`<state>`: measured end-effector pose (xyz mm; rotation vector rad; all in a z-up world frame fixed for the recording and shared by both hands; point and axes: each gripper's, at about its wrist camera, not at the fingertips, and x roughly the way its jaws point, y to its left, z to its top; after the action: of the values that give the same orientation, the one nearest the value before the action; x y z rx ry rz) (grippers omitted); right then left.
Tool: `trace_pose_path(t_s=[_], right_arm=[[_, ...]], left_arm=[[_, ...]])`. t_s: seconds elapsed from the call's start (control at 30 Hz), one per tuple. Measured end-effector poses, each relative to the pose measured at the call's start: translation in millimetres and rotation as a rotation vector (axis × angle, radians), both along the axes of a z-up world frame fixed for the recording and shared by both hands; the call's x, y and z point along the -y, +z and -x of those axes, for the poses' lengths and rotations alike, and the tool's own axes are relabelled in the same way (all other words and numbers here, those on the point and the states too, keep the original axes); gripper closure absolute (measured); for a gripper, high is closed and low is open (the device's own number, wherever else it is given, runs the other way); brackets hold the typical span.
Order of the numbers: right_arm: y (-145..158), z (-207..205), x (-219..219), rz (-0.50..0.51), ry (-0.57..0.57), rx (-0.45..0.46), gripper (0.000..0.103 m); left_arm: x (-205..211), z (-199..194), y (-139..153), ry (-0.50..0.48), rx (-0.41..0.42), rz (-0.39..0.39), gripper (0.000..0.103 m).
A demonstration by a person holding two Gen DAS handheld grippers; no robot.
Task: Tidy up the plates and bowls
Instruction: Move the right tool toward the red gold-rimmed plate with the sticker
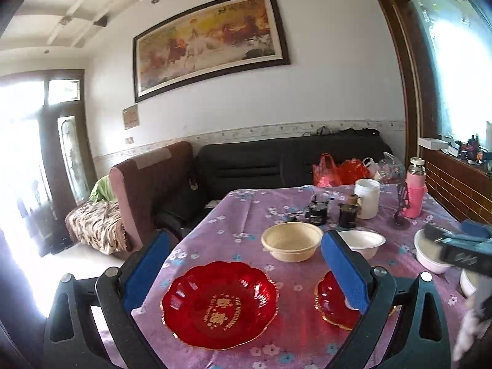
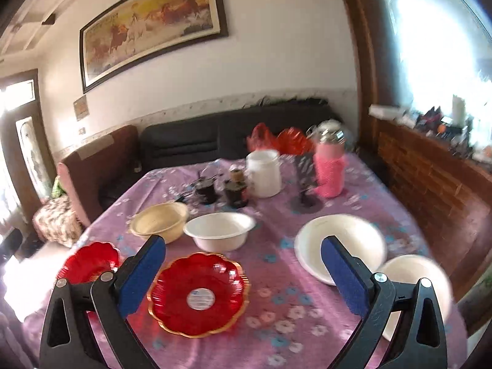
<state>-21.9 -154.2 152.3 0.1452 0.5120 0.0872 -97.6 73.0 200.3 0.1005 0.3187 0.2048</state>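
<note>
While both grippers hang above the near edge of the counter (image 2: 276, 301), which is draped in a purple flowered cloth, neither holds anything. The left gripper (image 1: 246, 264) has its blue-padded fingers (image 1: 147, 267) spread wide, and the large red plate (image 1: 220, 304) lies flat on the cloth between them, near the left corner. Just right of it, the small red plate (image 2: 198, 292), gold-rimmed with a white label at its centre, sits partly behind the left gripper's right finger in the left wrist view. Farther back, the beige bowl (image 1: 292, 241) stands left of a white bowl (image 2: 220, 230), the two just beside each other; whether they touch is hard to tell. The right gripper (image 2: 243, 264) also has its fingers spread, empty, over the cloth between the small red plate and a shallow white bowl (image 2: 310, 246) on the right. A second white bowl (image 2: 412, 276) lies at the near right edge, partly hidden by the right finger. At the far side stand two dark jars (image 2: 235, 192), a white jug (image 2: 264, 172) and a pink flask (image 2: 329, 169). The right wrist view is blurred.
</note>
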Motion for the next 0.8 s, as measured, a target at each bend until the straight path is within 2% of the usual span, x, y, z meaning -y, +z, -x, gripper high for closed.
trace_pose_path(t_s=[0.07, 0.27, 0.7, 0.8], right_arm=[[-16.1, -18.5, -1.8, -0.013, 0.004, -0.044, 0.001], [-61.7, -33.6, 12.5, -0.041, -0.012, -0.132, 0.002], [-95.2, -62.1, 28.4, -0.041, -0.029, -0.155, 0.002], [-105.5, -67.5, 30.1, -0.049, -0.017, -0.181, 0.004]], left_arm=[[-0.9, -4.6, -1.8, -0.007, -0.024, 0.014, 0.004], [11.7, -30.0, -21.7, -0.001, -0.113, -0.006, 0.004], [40.6, -76.6, -59.2, -0.022, -0.228, -0.052, 0.004], [43.4, -89.9, -65.0, -0.060, -0.266, -0.030, 0.004]])
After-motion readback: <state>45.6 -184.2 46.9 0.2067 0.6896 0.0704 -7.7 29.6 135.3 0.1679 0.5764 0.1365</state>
